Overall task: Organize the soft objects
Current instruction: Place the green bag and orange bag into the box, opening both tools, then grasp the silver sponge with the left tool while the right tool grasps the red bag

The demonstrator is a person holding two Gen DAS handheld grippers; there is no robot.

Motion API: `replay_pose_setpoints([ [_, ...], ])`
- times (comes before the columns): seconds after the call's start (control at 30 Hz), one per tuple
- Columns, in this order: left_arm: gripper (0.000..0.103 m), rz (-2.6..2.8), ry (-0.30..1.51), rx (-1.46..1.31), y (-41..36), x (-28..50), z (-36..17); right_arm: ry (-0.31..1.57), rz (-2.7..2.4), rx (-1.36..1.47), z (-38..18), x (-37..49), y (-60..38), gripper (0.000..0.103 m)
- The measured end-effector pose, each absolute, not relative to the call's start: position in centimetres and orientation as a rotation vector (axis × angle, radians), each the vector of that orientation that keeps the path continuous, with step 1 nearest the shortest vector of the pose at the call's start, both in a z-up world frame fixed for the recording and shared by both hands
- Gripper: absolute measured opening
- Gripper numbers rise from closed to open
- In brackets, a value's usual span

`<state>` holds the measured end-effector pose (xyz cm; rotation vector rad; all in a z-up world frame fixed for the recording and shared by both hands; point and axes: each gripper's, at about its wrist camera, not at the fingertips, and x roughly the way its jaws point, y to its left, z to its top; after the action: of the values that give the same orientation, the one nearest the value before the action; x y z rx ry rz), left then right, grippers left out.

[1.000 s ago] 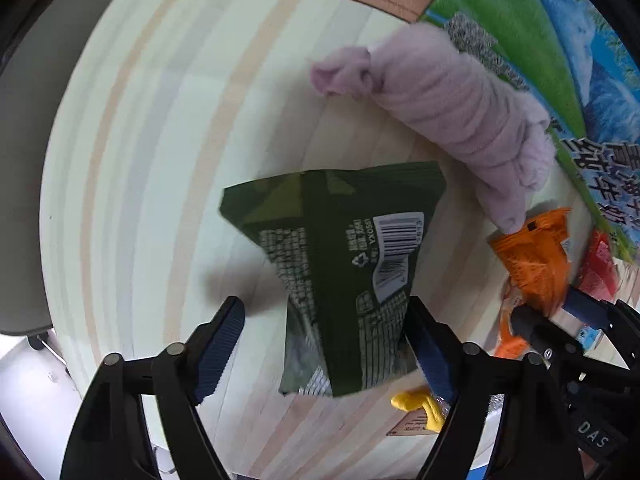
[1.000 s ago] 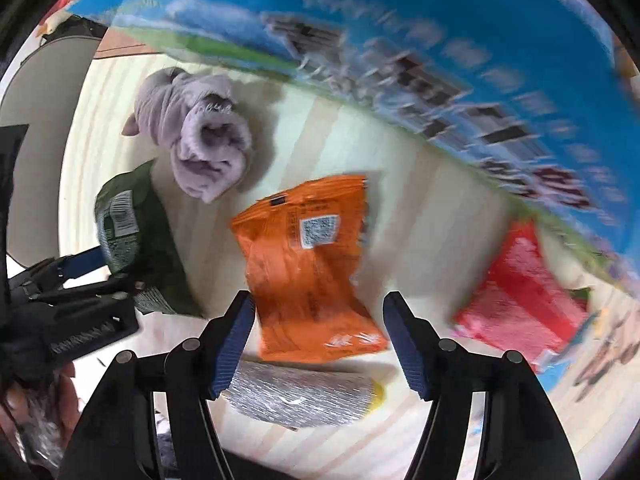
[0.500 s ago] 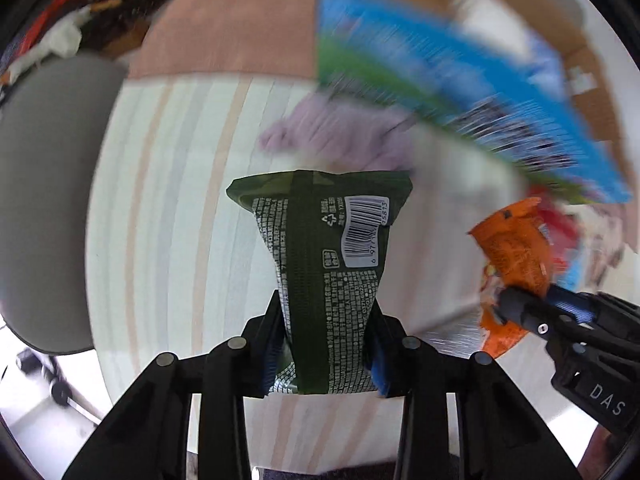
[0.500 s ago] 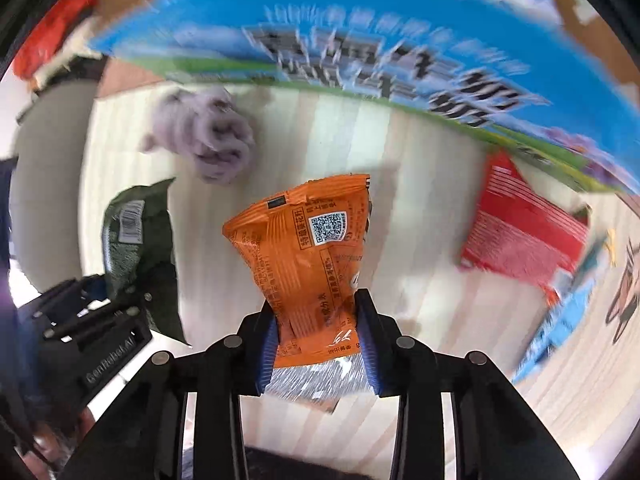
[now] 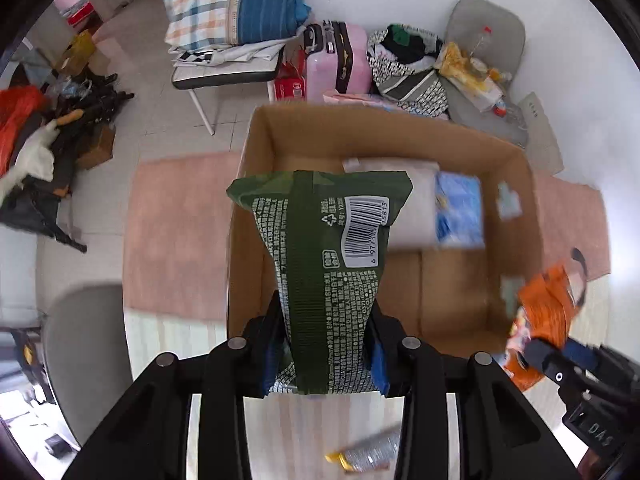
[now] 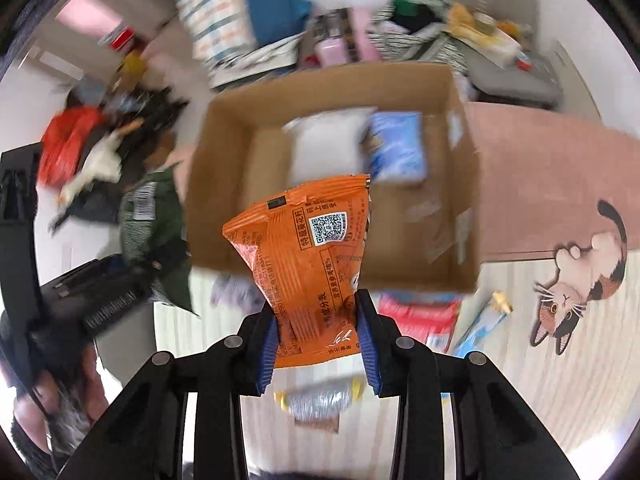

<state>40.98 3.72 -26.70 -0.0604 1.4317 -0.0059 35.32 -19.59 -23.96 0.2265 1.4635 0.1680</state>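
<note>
My left gripper (image 5: 322,354) is shut on a dark green snack packet (image 5: 326,256) and holds it up over the near left rim of an open cardboard box (image 5: 256,184). My right gripper (image 6: 318,344) is shut on an orange snack packet (image 6: 308,252), held up in front of the same box (image 6: 460,184). The box holds a white packet (image 6: 324,140) and a blue packet (image 6: 396,148). The orange packet (image 5: 544,308) and right gripper also show at the right of the left wrist view; the green packet (image 6: 154,224) shows at the left of the right wrist view.
On the striped table lie a silver packet with yellow ends (image 6: 320,398), a red packet (image 6: 420,314) and a thin blue-and-yellow packet (image 6: 484,322). A cat-shaped mat (image 6: 576,280) is at the right. A pink rug (image 5: 176,232), a pink suitcase (image 5: 340,62) and clutter lie beyond.
Both grippers closed on their packets, green at left and orange at right, then lifted them off the table and tilted up toward the open box. The purple cloth has left view.
</note>
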Motion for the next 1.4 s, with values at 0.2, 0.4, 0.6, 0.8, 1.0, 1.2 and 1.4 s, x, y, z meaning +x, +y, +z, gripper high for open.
replay_pose_setpoints([
  [0.2, 0.033, -0.003, 1.555, -0.029, 2.7, 48.7, -29.6, 1.56, 0.03, 0.291, -31.5, 41.1, -22.0, 0.037],
  [0.4, 0.033, -0.014, 1.677, -0.003, 2.0, 53.2, -34.5, 1.643, -0.044, 0.272, -36.8, 42.8, -21.3, 0.037],
  [0.6, 0.035, 0.02, 1.717, -0.015, 1.9, 54.4, -36.7, 1.693, -0.113, 0.243, -40.3, 43.3, -21.8, 0.039],
  [0.8, 0.085, 0.012, 1.668, -0.052, 2.1, 54.6, -34.1, 1.722, -0.05, 0.232, -40.7, 43.6, -20.5, 0.067],
  [1.0, 0.101, -0.027, 1.594, -0.056, 1.7, 52.3, -29.9, 1.66, -0.002, 0.152, -37.7, 43.3, -18.3, 0.095],
  [1.2, 0.102, -0.042, 1.509, -0.052, 1.5, 48.5, -26.4, 1.601, 0.027, 0.097, -34.4, 41.5, -17.5, 0.103],
  [1.4, 0.102, -0.003, 1.377, -0.003, 1.2, 42.8, -22.3, 1.532, 0.067, 0.086, -31.1, 39.8, -18.6, 0.103],
])
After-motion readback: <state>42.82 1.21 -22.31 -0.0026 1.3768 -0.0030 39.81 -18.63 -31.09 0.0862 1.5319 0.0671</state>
